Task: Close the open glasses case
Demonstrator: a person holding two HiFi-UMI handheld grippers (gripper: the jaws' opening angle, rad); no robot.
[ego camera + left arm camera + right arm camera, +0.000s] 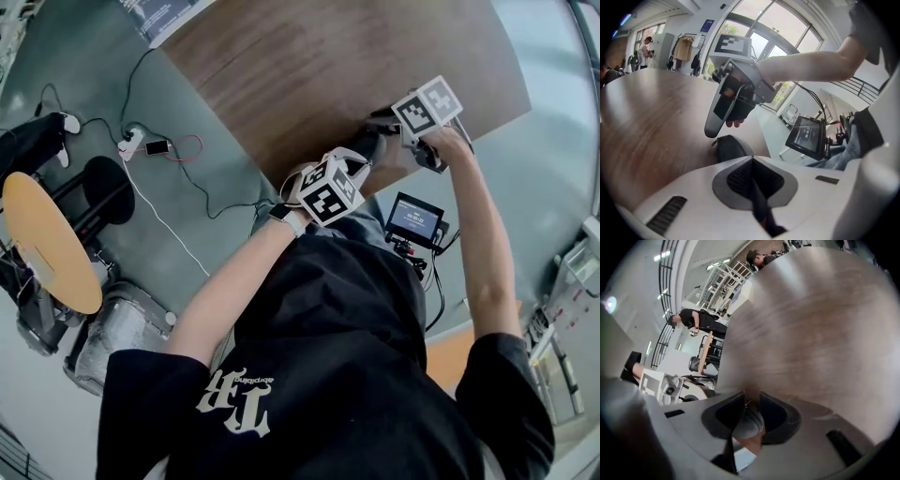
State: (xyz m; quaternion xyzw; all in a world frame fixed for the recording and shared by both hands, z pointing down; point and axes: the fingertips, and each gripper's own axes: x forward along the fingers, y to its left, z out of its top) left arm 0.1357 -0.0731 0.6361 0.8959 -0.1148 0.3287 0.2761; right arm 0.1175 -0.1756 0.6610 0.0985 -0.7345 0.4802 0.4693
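A dark zippered glasses case lies near the front edge of the brown wooden table; in the head view the case shows between my two grippers. My left gripper sits just short of it, jaws shut with nothing between them. My right gripper hangs tip-down over the case's zipper end. In the right gripper view its jaws stand pinched on a small metal piece that looks like the zipper pull. Whether the case's lid is fully down I cannot tell.
The table's edge runs right beside the case, with grey floor below. A small monitor on a stand sits at my right hip. A round yellow stool top, cables and a power strip lie on the floor at left.
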